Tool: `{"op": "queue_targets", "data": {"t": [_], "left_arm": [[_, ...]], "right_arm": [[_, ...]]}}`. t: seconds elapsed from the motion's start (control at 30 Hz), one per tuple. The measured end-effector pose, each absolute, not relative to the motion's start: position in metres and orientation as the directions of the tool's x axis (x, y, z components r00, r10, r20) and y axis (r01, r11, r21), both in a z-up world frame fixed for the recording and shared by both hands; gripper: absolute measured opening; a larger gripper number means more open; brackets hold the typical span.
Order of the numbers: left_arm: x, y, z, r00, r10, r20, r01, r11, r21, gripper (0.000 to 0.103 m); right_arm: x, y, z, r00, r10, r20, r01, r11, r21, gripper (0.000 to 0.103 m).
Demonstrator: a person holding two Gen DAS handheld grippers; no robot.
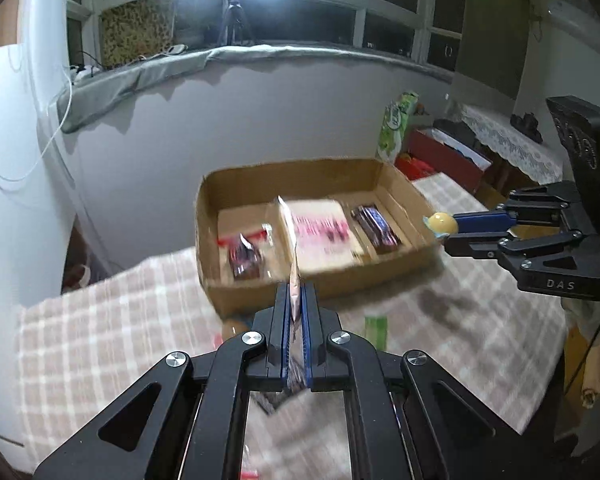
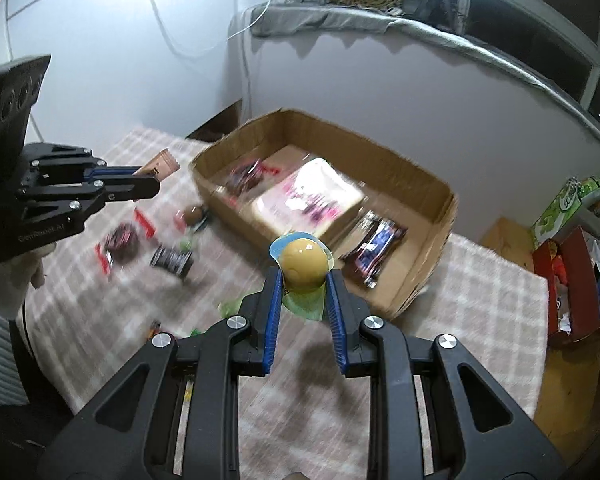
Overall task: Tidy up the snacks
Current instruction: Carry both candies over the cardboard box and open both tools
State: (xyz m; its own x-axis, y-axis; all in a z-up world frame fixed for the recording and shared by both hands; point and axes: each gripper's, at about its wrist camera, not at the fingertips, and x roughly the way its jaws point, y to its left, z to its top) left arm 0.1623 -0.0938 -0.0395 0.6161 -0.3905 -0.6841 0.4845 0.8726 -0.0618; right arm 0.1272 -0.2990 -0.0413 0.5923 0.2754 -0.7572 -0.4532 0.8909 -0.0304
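Left gripper (image 1: 296,300): fingers clamped on thin packet (image 1: 294,280)
Right gripper (image 2: 304,280): fingers gripping jelly cup (image 2: 303,266)
Box (image 2: 236,196): on table (image 2: 480,280)

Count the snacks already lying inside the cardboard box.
3: a dark packet at the left, a pink-printed pack in the middle, a dark bar at the right. Others may hide beneath.

Right gripper (image 2: 303,280) is pinching a yellow jelly cup (image 2: 303,266) just in front of the cardboard box (image 2: 416,280). Box has a pink-printed packet (image 2: 308,200) and a dark wrapped bar (image 2: 374,250) inside. Left gripper (image 2: 150,182) clamps a tan packet (image 2: 160,164) over the checkered cloth (image 2: 480,288).
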Motion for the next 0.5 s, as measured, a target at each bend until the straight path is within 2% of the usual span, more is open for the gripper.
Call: {"op": "queue_targets", "data": {"t": [0.5], "left_arm": [[0.223, -0.121, -0.052, 0.604, -0.351, -0.716, 0.478, 0.878, -0.027, 0.004]], "right_arm": [[0.201, -0.313, -0.052, 0.590, 0.217, -0.778, -0.377, 0.926, -0.028, 0.023]]}}
